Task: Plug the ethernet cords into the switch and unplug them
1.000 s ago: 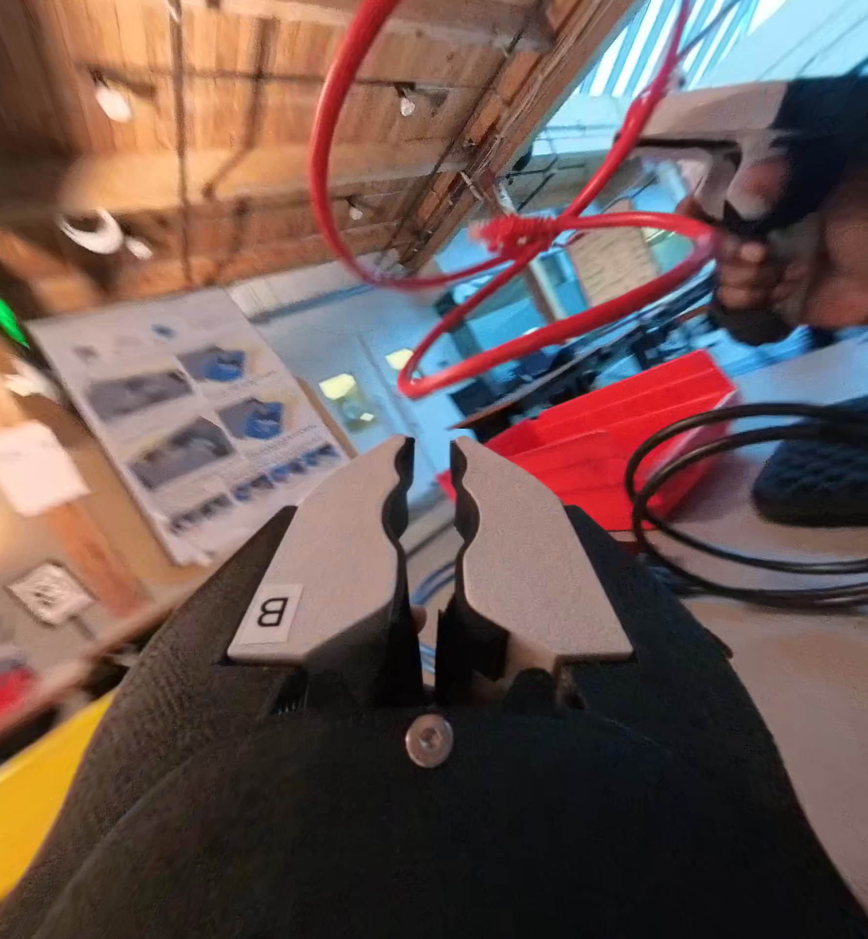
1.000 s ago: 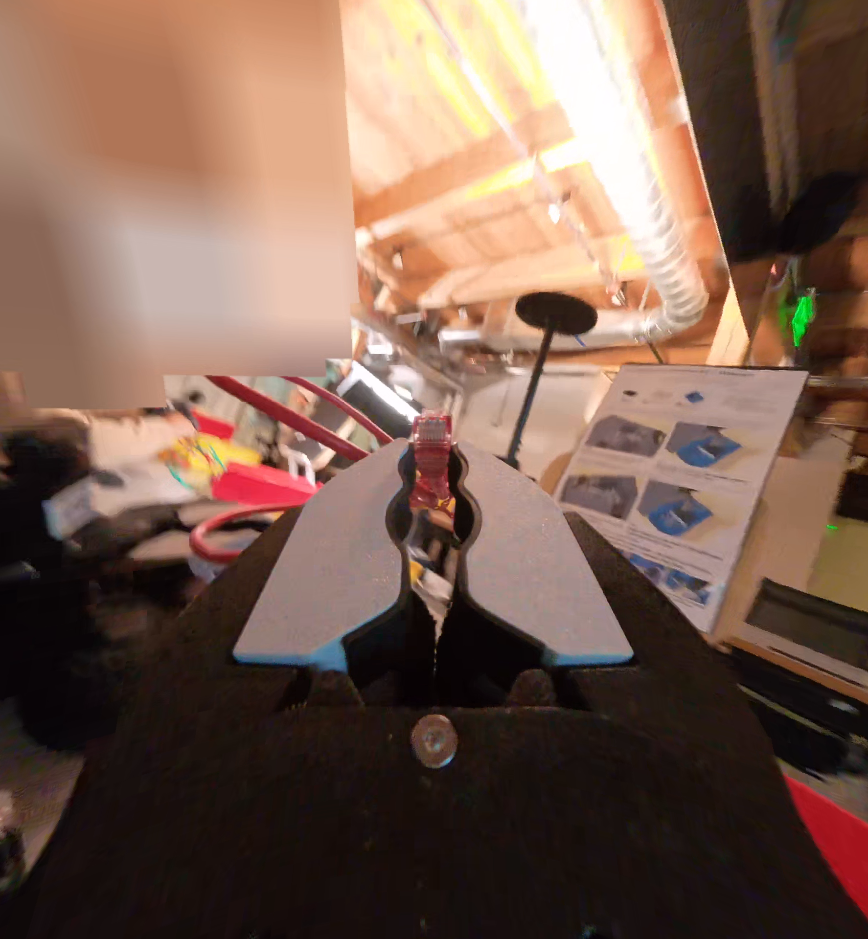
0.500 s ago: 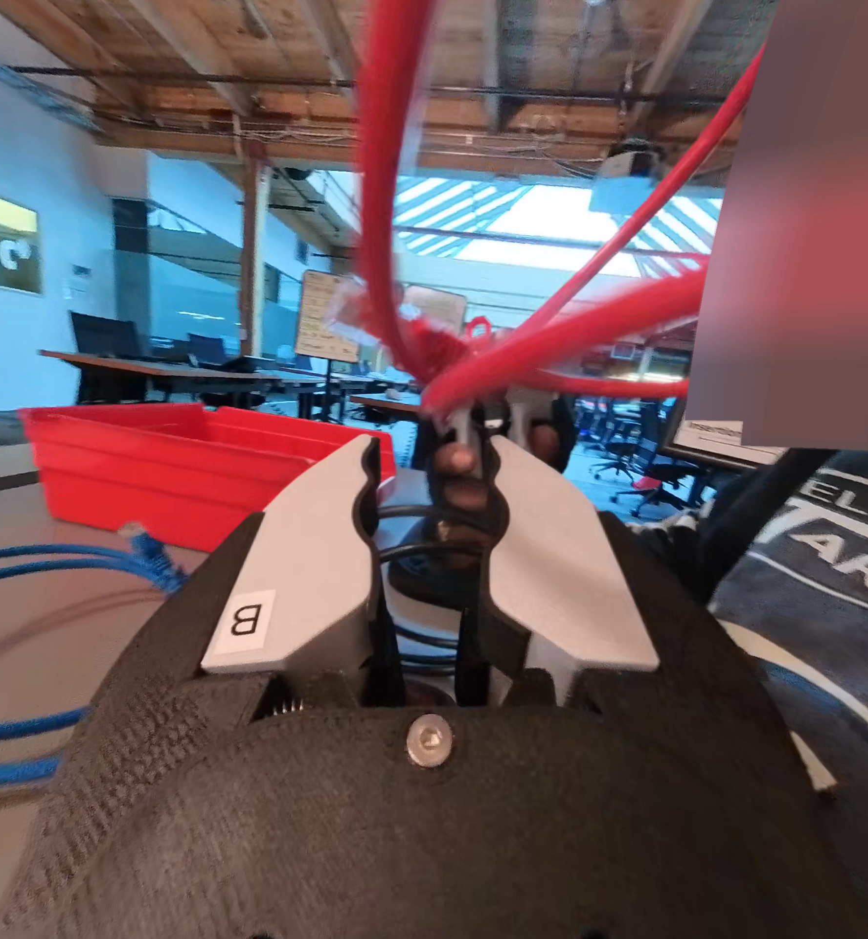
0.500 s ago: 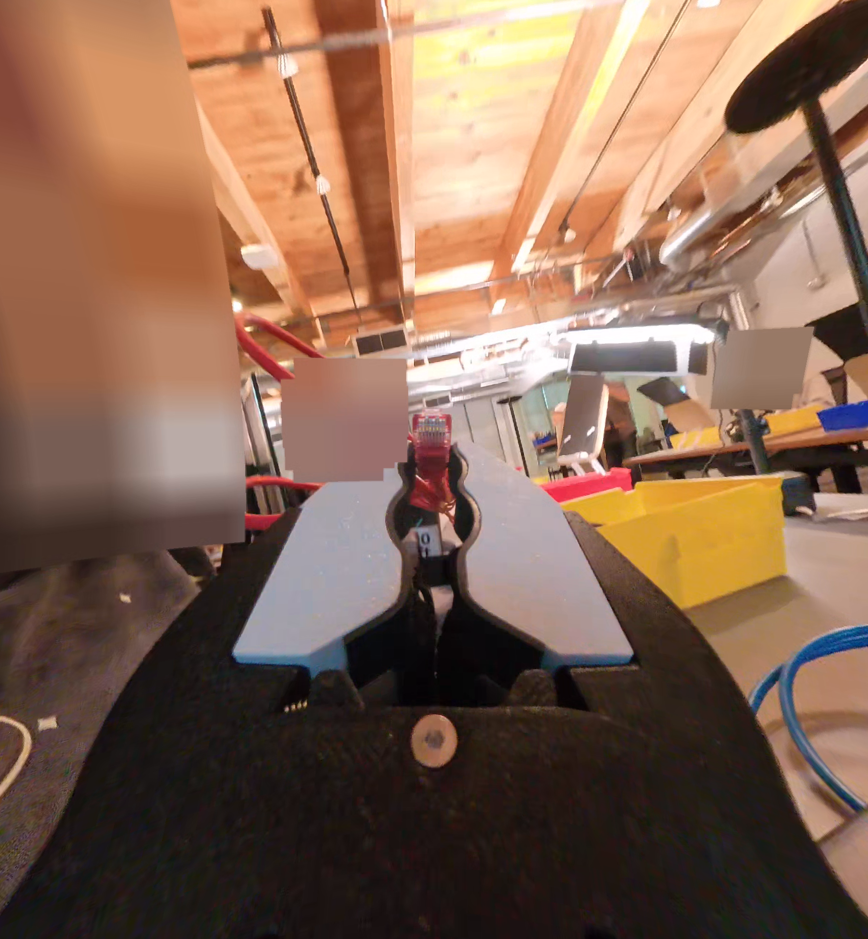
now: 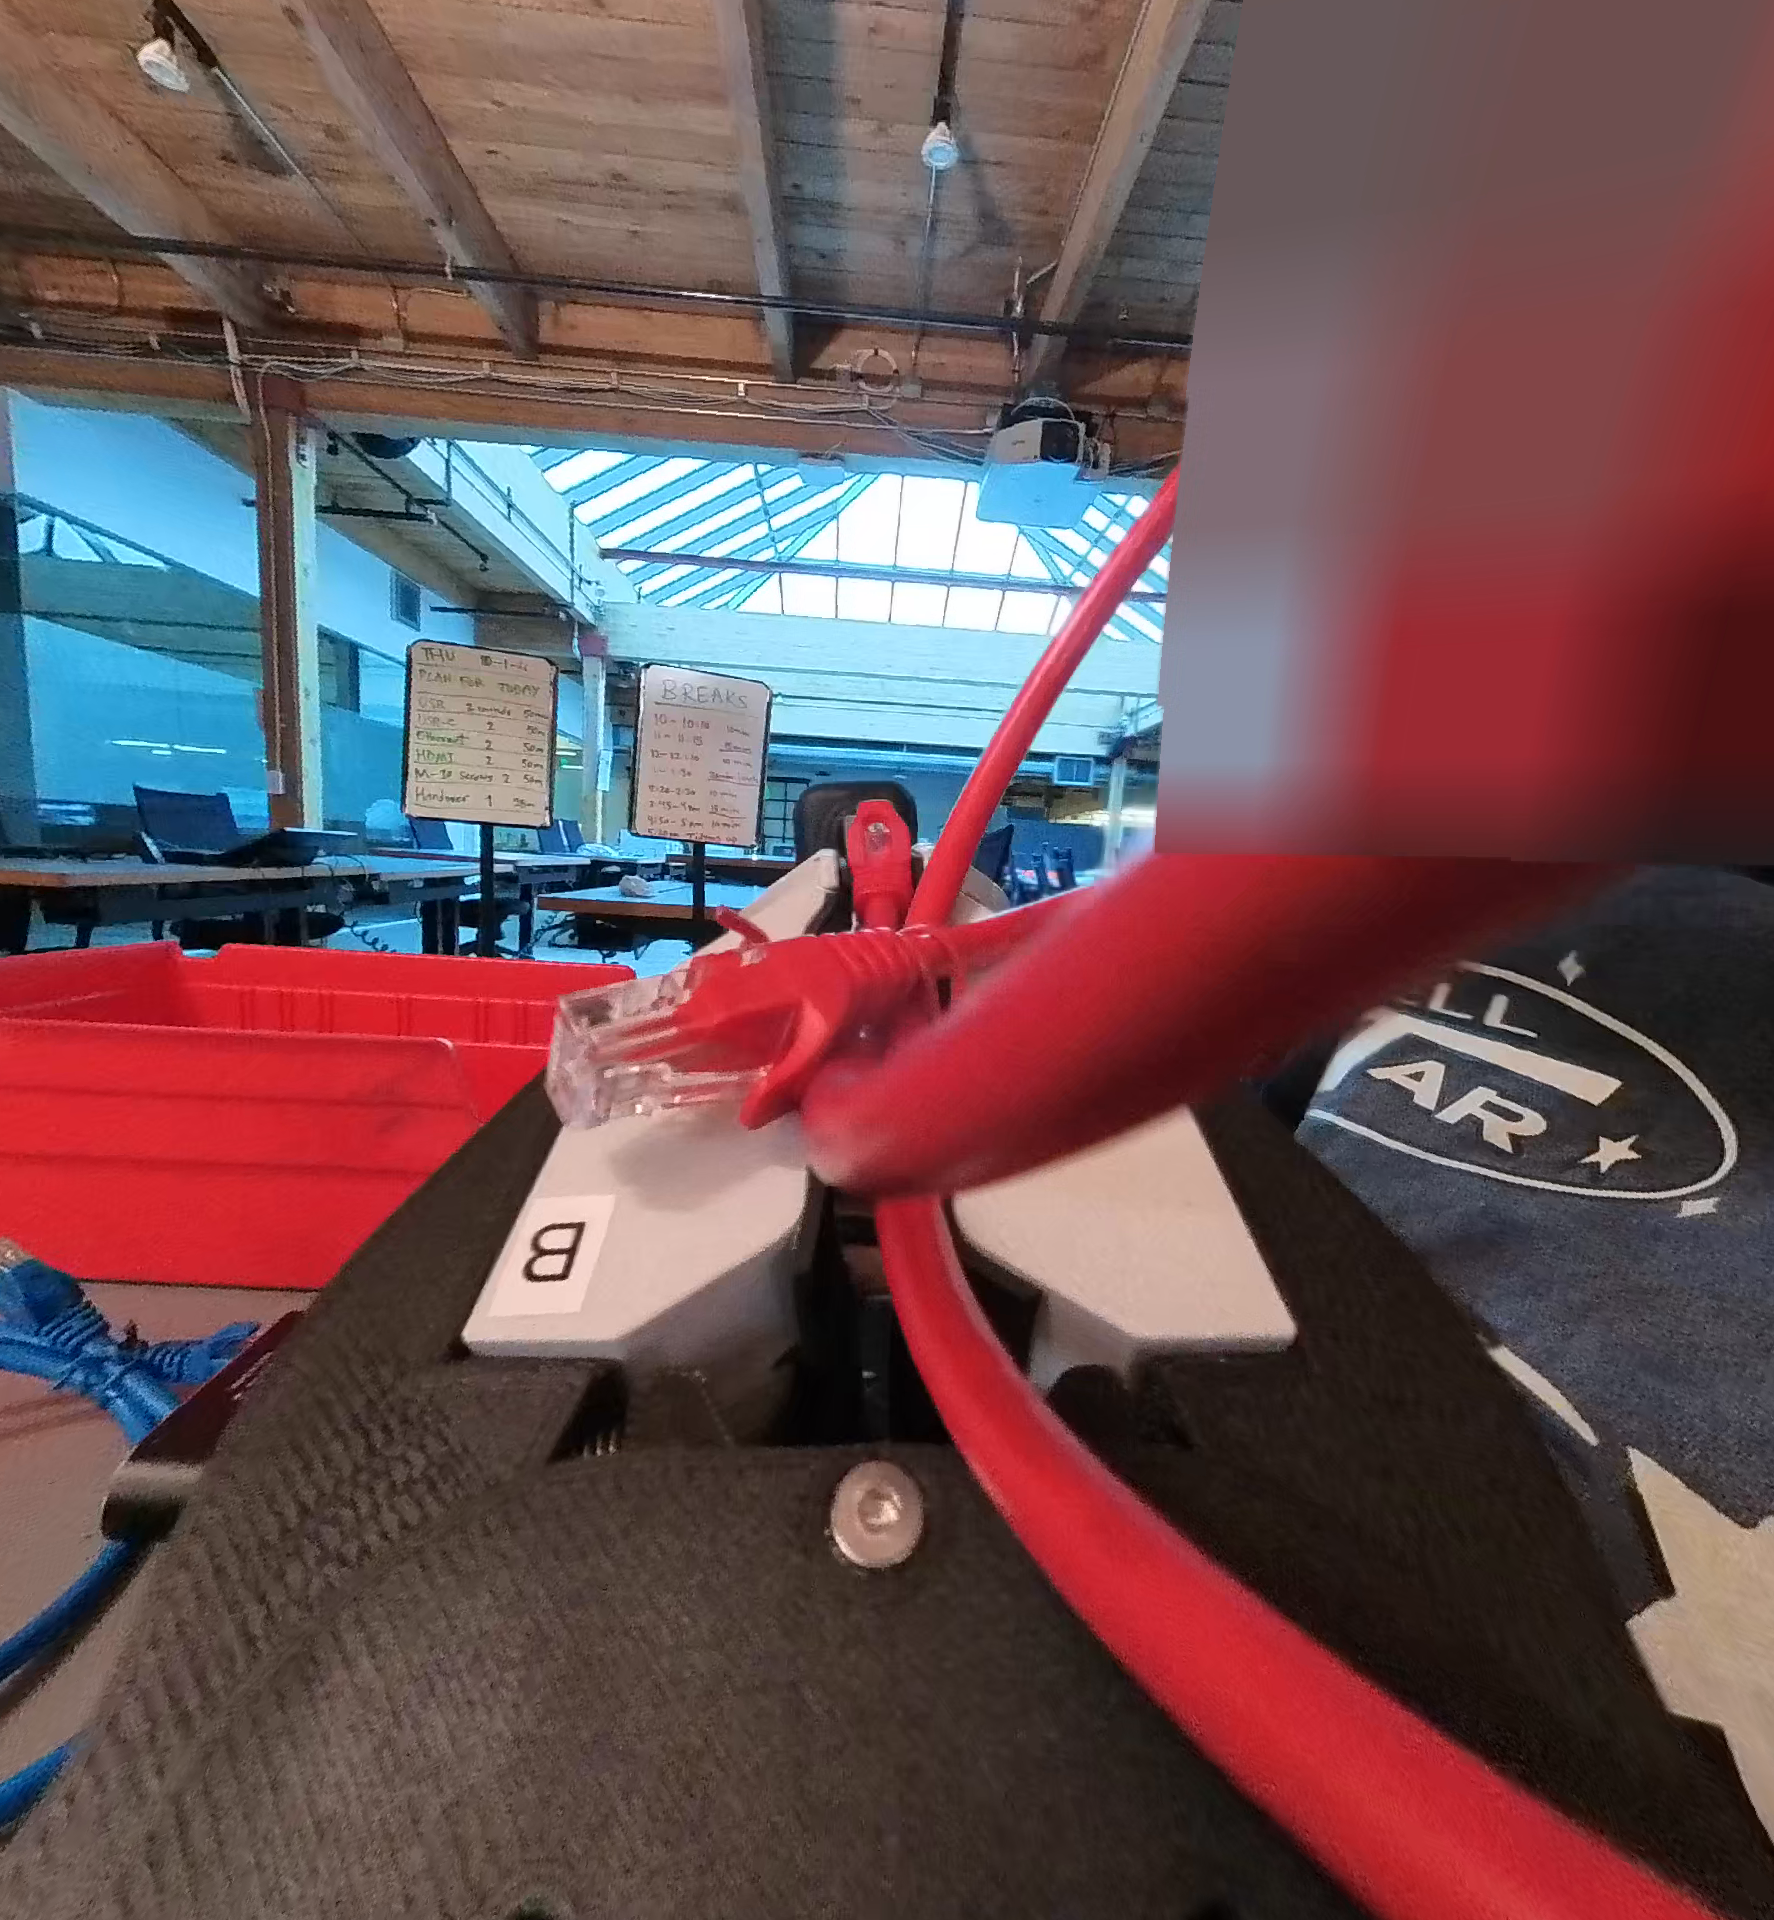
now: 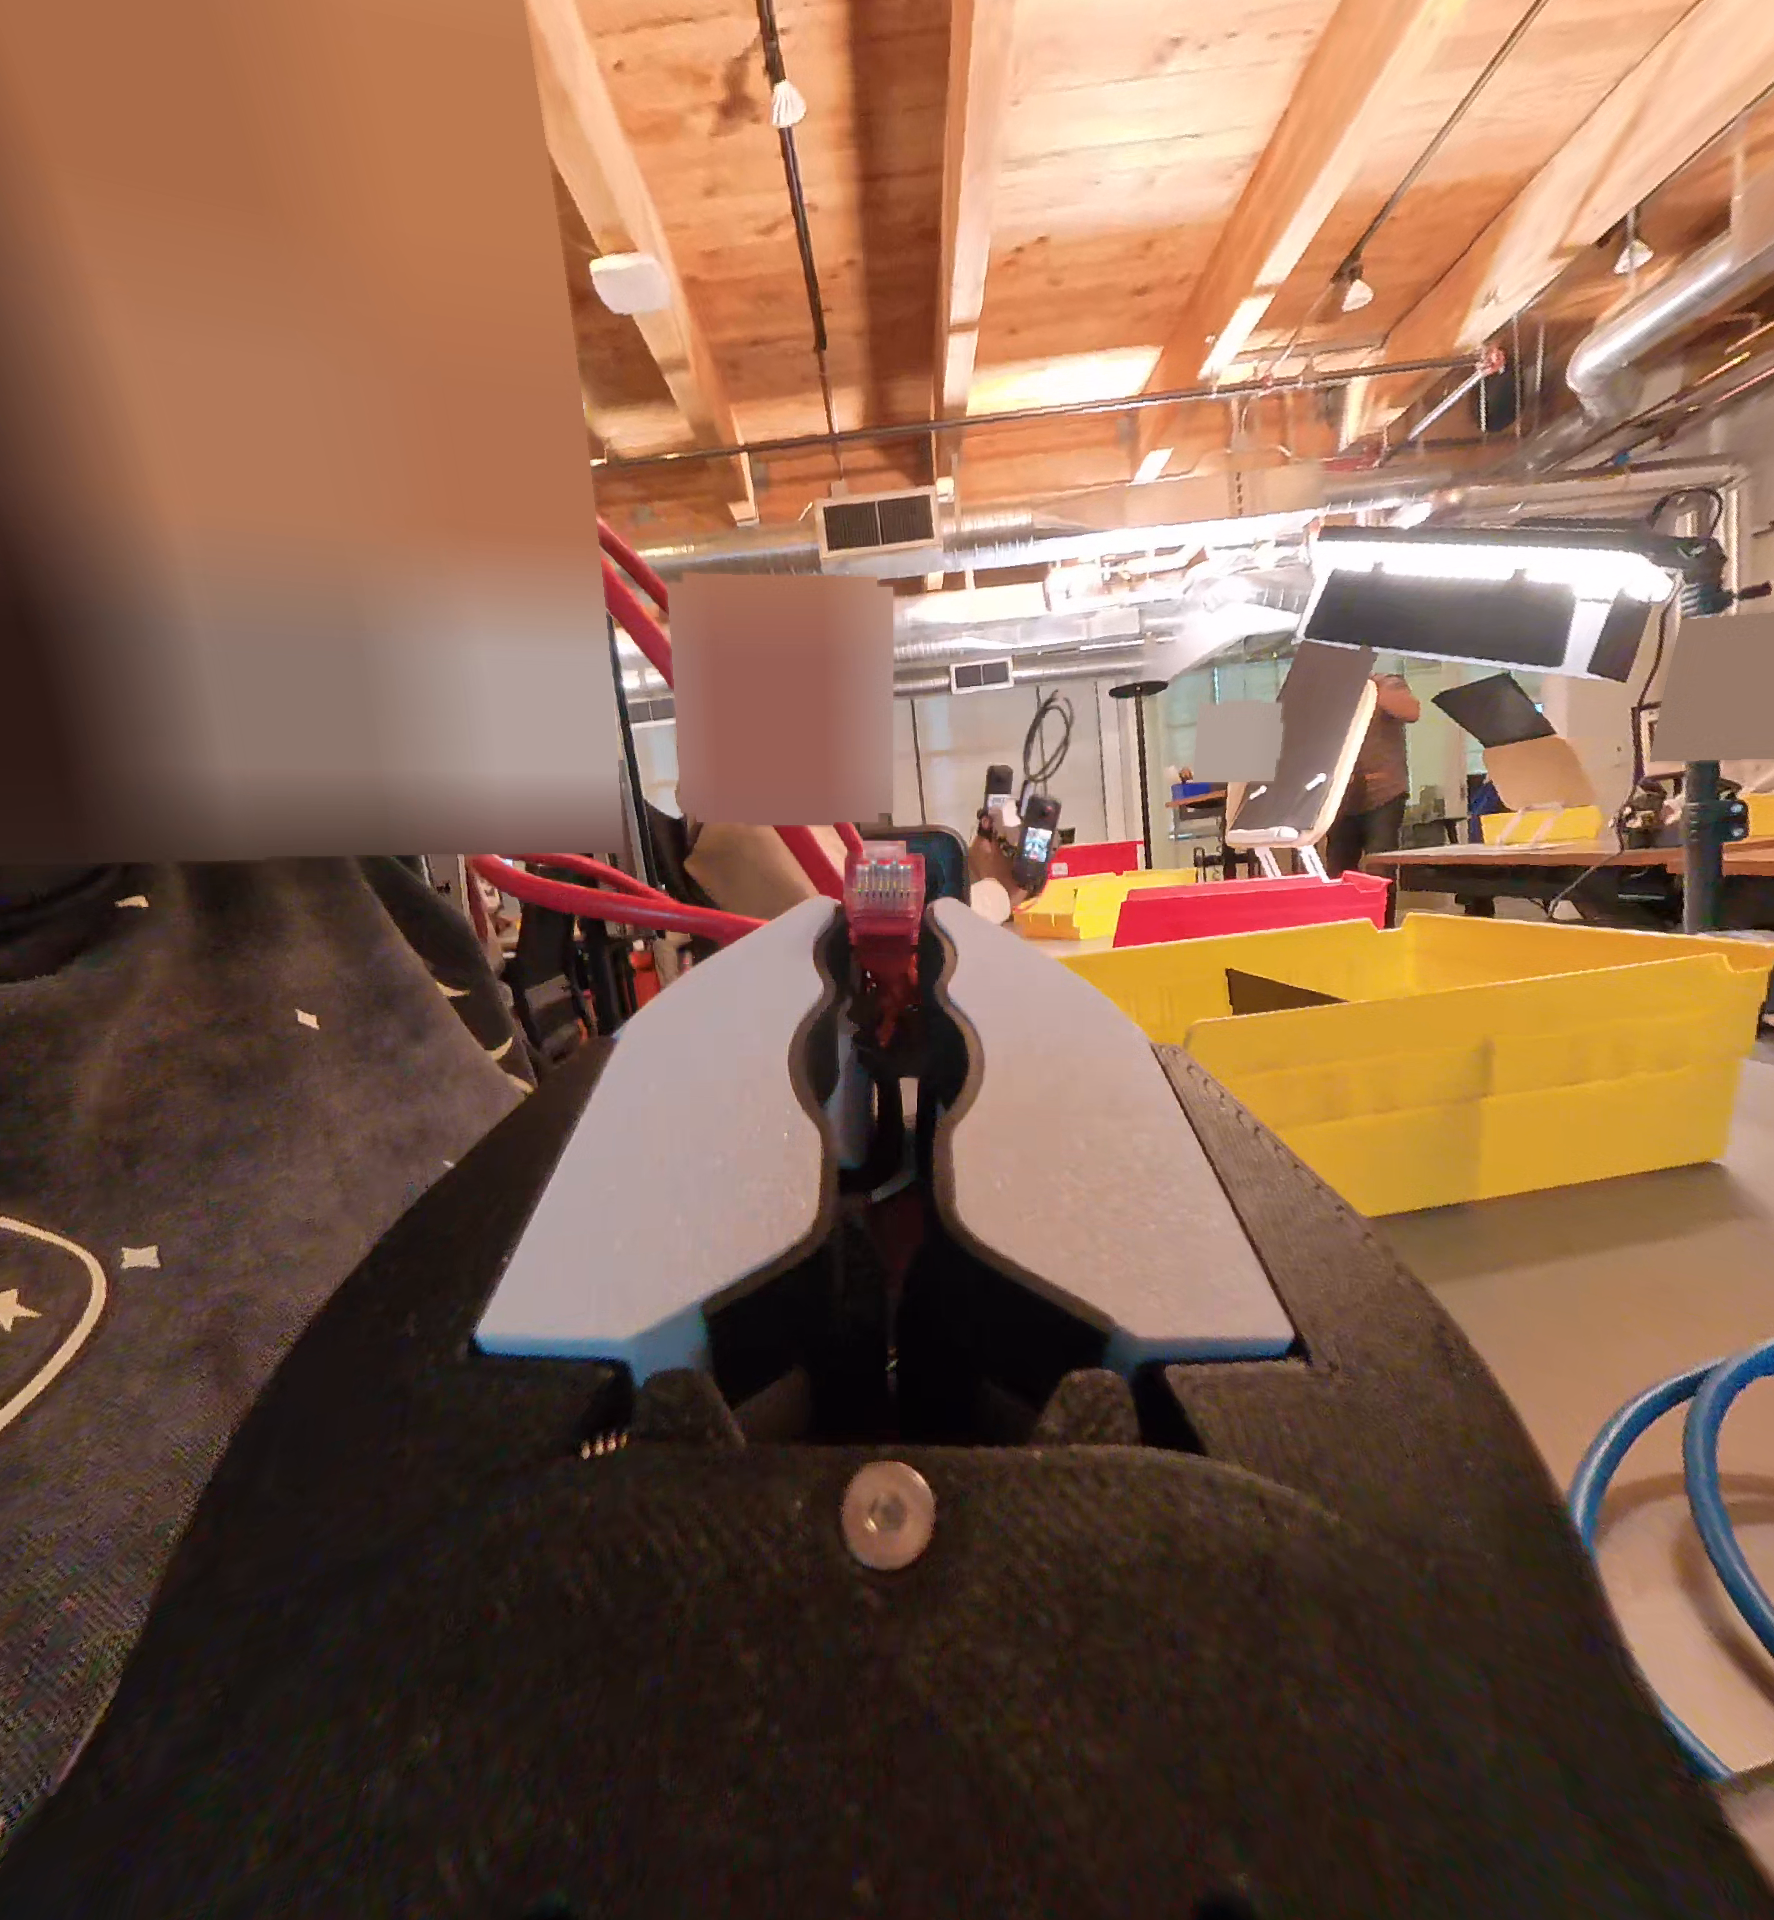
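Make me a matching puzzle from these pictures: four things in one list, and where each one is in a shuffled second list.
Things:
1. clear-tipped red plug
2. other red plug
3. blue cord
4. yellow bin

Places:
A. pinched between the right tongs, pointing forward
B. standing on the table, beyond the loops of cord
C. crossing in front of the left tongs, pointing sideways
D. lying in loose loops on the table

Pairs: 1-C, 2-A, 3-D, 4-B
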`<state>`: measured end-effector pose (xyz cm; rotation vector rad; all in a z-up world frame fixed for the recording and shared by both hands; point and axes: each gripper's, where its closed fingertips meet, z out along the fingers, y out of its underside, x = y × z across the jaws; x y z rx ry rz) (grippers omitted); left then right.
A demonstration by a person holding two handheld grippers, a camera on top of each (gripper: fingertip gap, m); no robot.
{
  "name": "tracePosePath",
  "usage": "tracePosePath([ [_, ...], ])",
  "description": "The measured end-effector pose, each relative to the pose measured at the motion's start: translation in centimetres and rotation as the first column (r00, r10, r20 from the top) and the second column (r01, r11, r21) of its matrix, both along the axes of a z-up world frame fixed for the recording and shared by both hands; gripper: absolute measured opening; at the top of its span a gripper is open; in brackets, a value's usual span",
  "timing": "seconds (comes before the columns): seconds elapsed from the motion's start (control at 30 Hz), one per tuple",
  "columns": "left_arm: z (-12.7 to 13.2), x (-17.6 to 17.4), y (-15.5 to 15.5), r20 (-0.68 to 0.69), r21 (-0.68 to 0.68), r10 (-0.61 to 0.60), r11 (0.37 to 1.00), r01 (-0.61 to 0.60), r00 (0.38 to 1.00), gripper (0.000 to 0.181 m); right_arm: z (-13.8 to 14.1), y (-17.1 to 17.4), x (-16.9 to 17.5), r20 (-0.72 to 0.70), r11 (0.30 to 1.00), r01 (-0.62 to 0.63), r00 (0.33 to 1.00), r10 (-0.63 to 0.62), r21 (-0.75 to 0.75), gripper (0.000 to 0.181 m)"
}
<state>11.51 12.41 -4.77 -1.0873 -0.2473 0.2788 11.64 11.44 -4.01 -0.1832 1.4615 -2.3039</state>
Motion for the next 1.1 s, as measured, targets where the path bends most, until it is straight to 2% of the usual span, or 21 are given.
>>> tracePosePath([
  [0.17, 0.0, -0.1, -0.1, 0.051, 0.045, -0.045, 0.998, 0.043, 0.998, 0.014, -0.1, -0.1, 0.0, -0.074, 0.999, 0.044, 0.996, -0.043, 0.006, 0.012],
  [0.23, -0.1, 0.0, -0.1, 0.048, 0.025, -0.046, 0.999, 0.045, 0.998, 0.012, -0.2, 0.0, 0.1, -0.117, 0.998, 0.058, 0.992, -0.055, 0.018, 0.012],
  [0.3, -0.1, 0.2, -0.1, 0.026, -0.017, -0.026, 1.0, 0.026, 0.999, 0.012, 0.1, 0.2, -0.3, -0.149, 0.996, 0.077, 0.986, -0.07, 0.041, 0.021],
  [0.4, -0.5, -0.2, -0.7, 0.001, -0.097, 0.037, 0.995, -0.037, 0.999, 0.012, 0.5, 0.7, -0.8, -0.196, 0.989, 0.07, 0.98, -0.043, 0.132, 0.031],
  [0.6, -1.7, -0.3, -0.3, -0.02, -0.204, 0.061, 0.977, -0.064, 0.998, 0.013, -1.6, 0.9, -0.4, -0.392, 0.924, 0.145, 0.92, 0.005, 0.353, 0.029],
  [0.67, -2.1, -0.2, 0.1, -0.027, -0.234, 0.053, 0.971, -0.057, 0.998, 0.013, -1.9, 0.7, -0.4, -0.426, 0.919, 0.181, 0.904, -0.015, 0.351, 0.014],
  [0.8, -1.6, 0.1, 0.0, -0.041, -0.215, 0.036, 0.976, -0.044, 0.998, 0.01, -1.6, 0.8, 0.2, -0.44, 0.924, 0.158, 0.898, 0.012, 0.348, 0.012],
  [1.1, -0.7, 1.2, -0.5, -0.118, -0.189, 0.009, 0.982, -0.032, 0.993, 0.015, -1.4, 1.3, 0.8, -0.568, 0.921, 0.222, 0.823, -0.001, 0.32, 0.012],
])
